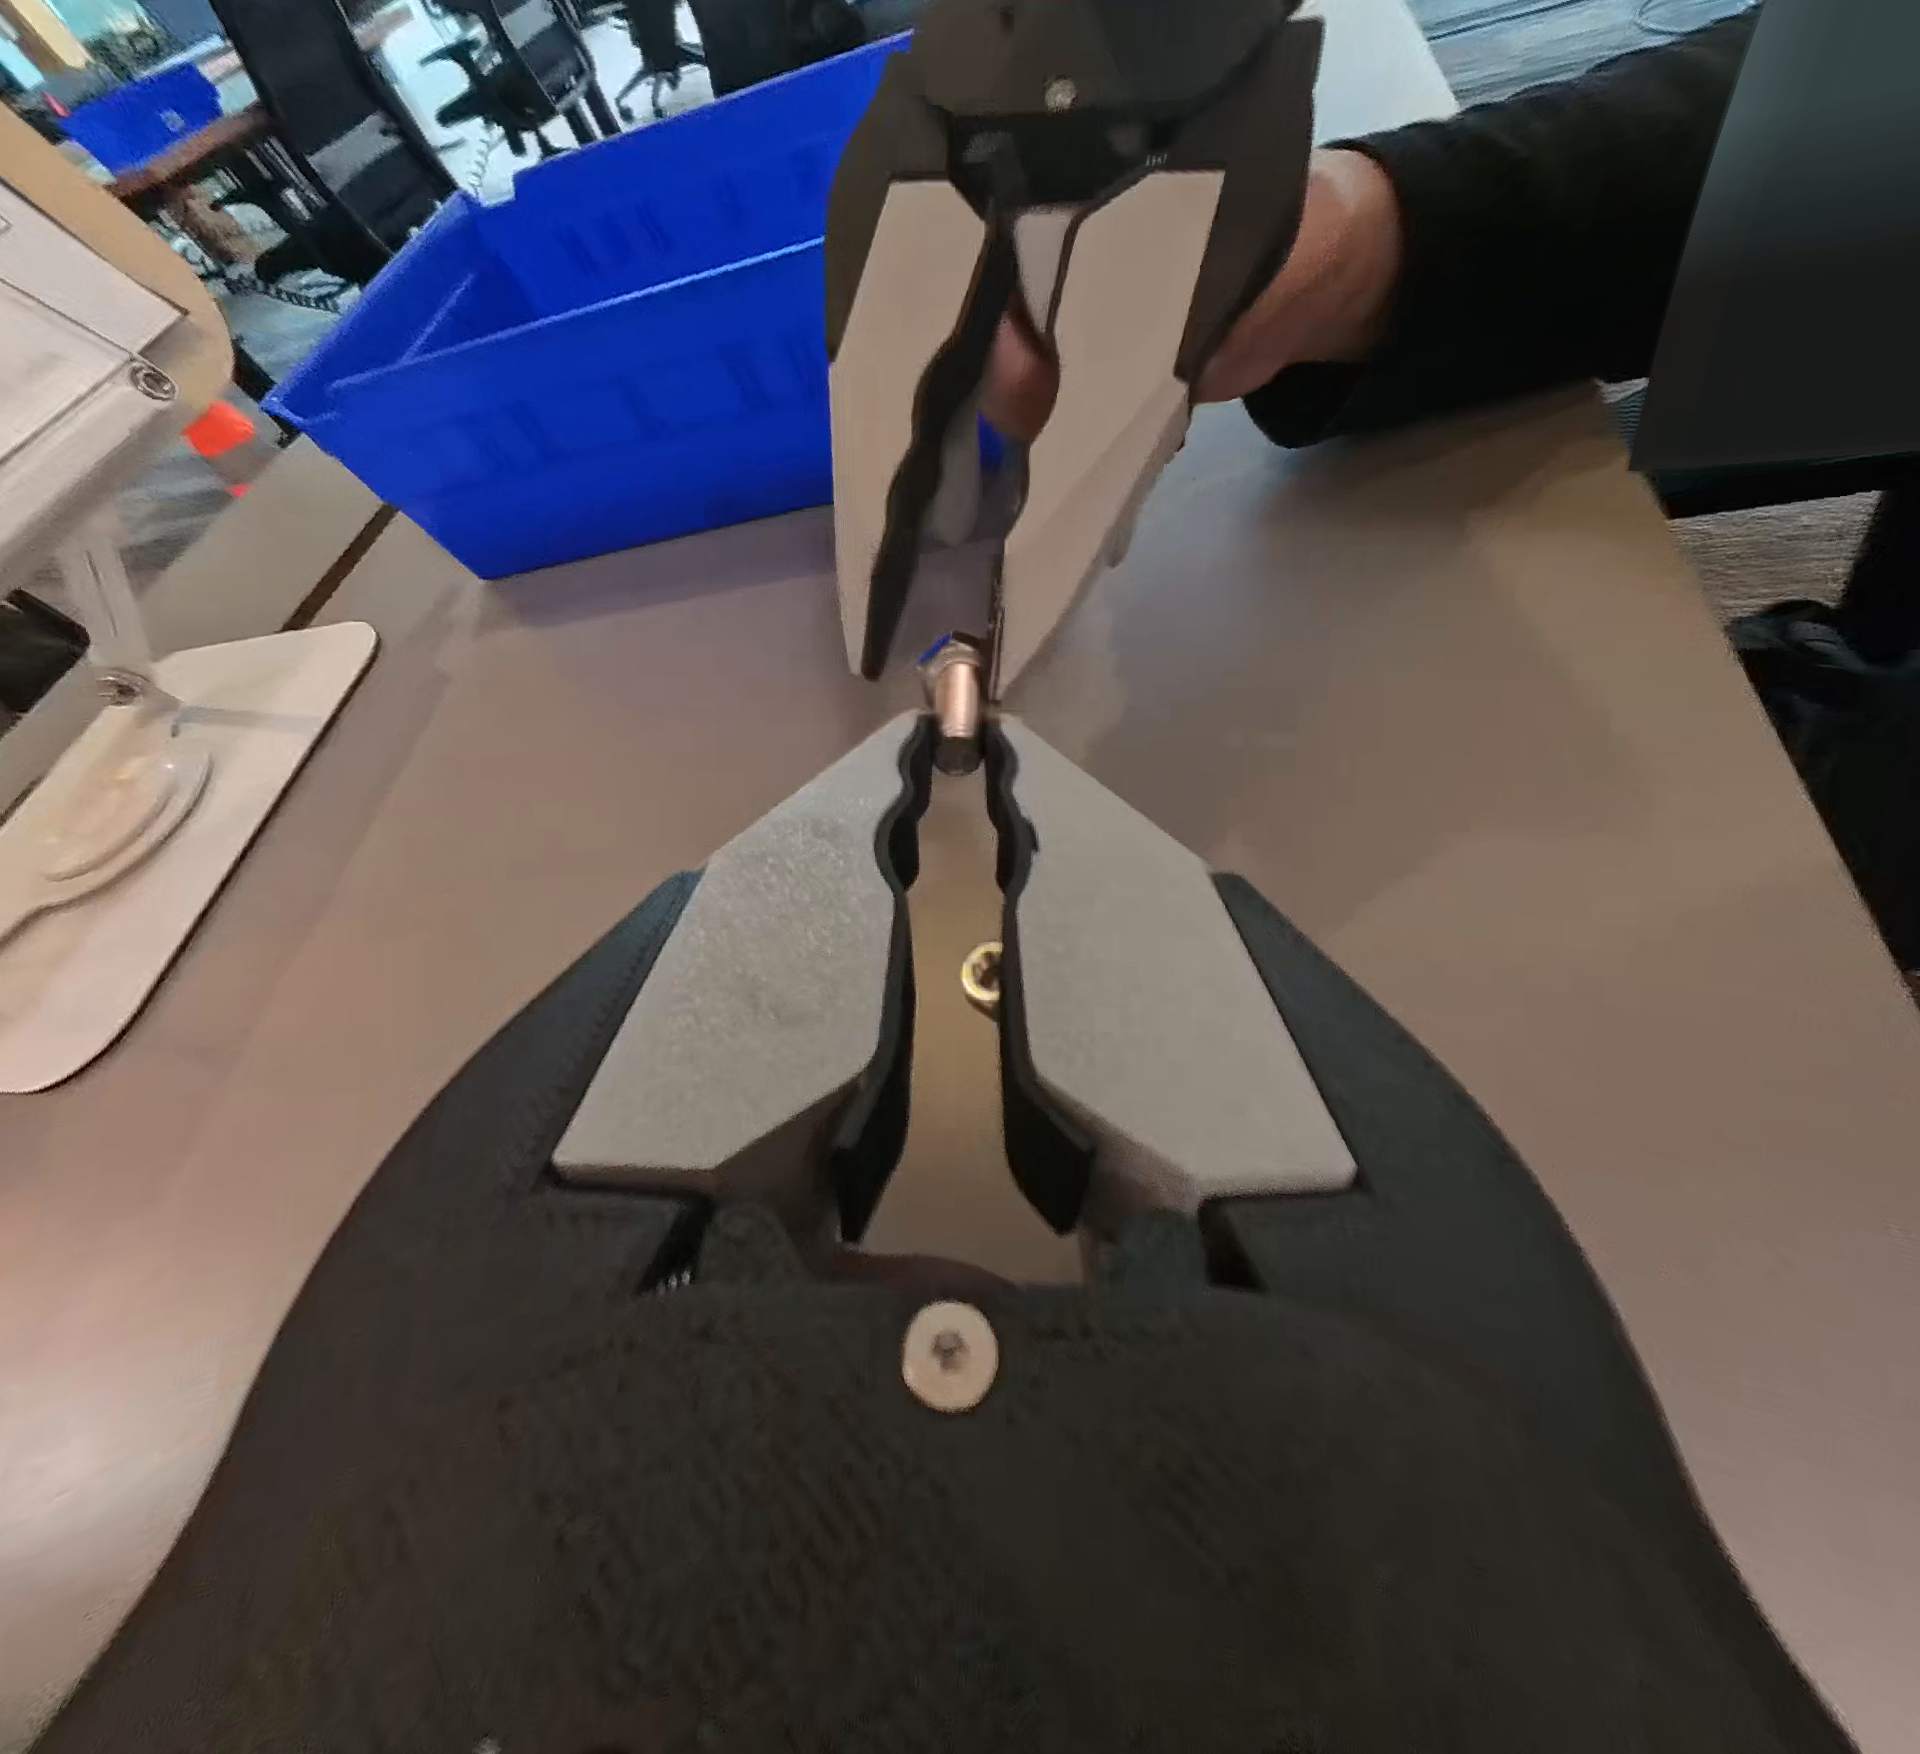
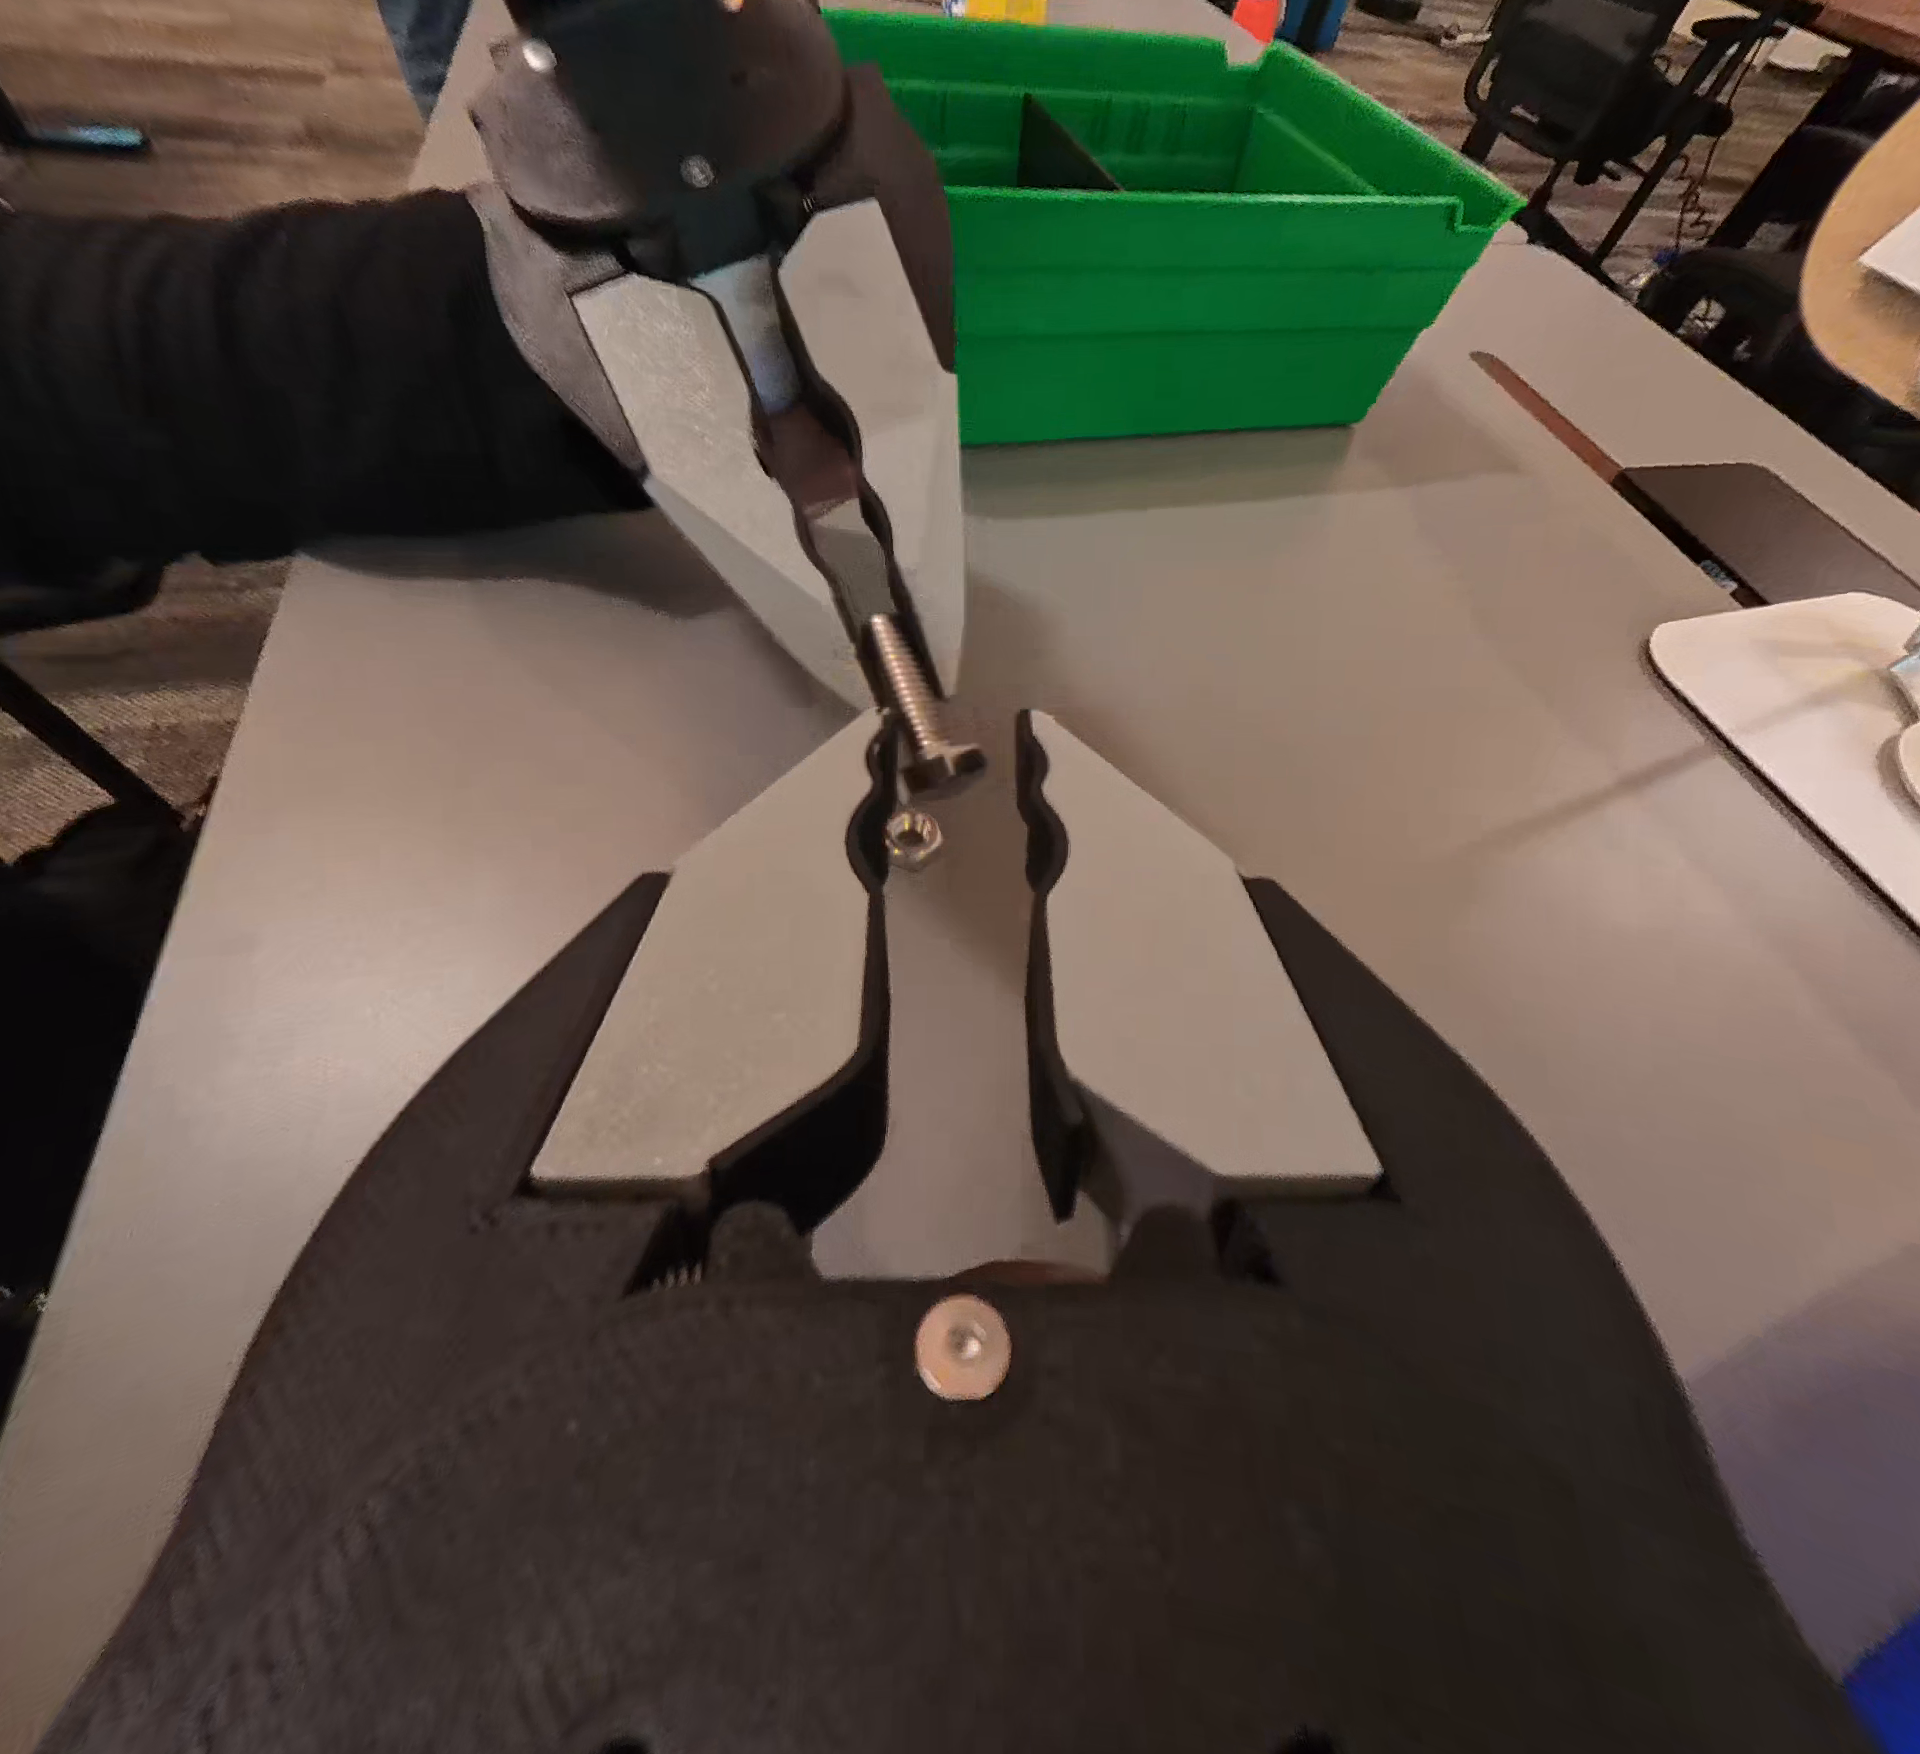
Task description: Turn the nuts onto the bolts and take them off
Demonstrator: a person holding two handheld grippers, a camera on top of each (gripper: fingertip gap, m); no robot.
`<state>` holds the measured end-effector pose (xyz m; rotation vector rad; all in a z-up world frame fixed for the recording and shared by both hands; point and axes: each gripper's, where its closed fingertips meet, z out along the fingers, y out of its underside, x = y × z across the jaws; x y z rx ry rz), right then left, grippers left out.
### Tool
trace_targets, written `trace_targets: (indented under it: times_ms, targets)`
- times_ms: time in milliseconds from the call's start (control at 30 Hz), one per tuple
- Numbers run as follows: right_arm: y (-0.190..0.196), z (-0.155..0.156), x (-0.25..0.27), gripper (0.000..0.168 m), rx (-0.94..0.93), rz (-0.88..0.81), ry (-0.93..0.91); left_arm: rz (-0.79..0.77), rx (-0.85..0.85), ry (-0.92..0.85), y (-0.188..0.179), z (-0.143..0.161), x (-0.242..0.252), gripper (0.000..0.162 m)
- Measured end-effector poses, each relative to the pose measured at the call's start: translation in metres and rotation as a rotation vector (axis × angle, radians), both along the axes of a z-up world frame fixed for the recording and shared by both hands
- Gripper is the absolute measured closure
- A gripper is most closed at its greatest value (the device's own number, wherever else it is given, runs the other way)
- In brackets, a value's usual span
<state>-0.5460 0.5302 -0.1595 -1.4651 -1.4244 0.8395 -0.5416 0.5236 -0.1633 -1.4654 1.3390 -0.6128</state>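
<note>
A steel bolt (image 2: 914,696) is held in the air by its threaded end in my left gripper (image 1: 956,743), which is shut on it. In the left wrist view only the bolt's shaft (image 1: 956,712) shows, pointing away from me. The bolt's hex head (image 2: 943,764) hangs between the fingertips of my right gripper (image 2: 956,733), close to its left finger; that gripper is open and holds nothing. A loose steel nut (image 2: 912,844) lies on the grey table (image 2: 1351,769) below the bolt head, and also shows in the left wrist view (image 1: 982,972). The right gripper (image 1: 935,665) faces mine tip to tip.
A blue bin (image 1: 582,416) stands on the table beyond the right gripper. A green bin with a divider (image 2: 1195,302) stands behind the left gripper (image 2: 894,655). A white stand base (image 2: 1787,717) sits at the table edge. Black sleeves (image 2: 260,374) reach in from the sides. The tips of both grippers are at nearly the same place. The loose steel nut (image 2: 912,844) is about equally far from each gripper, around 8 cm. It is also in sight in the left wrist view (image 1: 1002,952).
</note>
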Motion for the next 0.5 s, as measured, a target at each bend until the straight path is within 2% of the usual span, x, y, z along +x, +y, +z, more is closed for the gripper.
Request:
trace_targets:
  times_ms: [67,267,500]
  targets:
    - [-0.001,-0.006,-0.002,0.153,0.005,0.008,-0.019,0.007,0.004,-0.016,0.001,0.003,0.001,0.155]
    - [-0.004,-0.010,-0.005,0.152,0.029,0.017,-0.031,-0.011,-0.027,-0.081,-0.002,0.011,0.005,0.155]
    - [-0.005,-0.007,-0.009,0.153,-0.060,0.026,0.030,-0.005,-0.048,-0.151,-0.001,0.018,0.008,0.155]
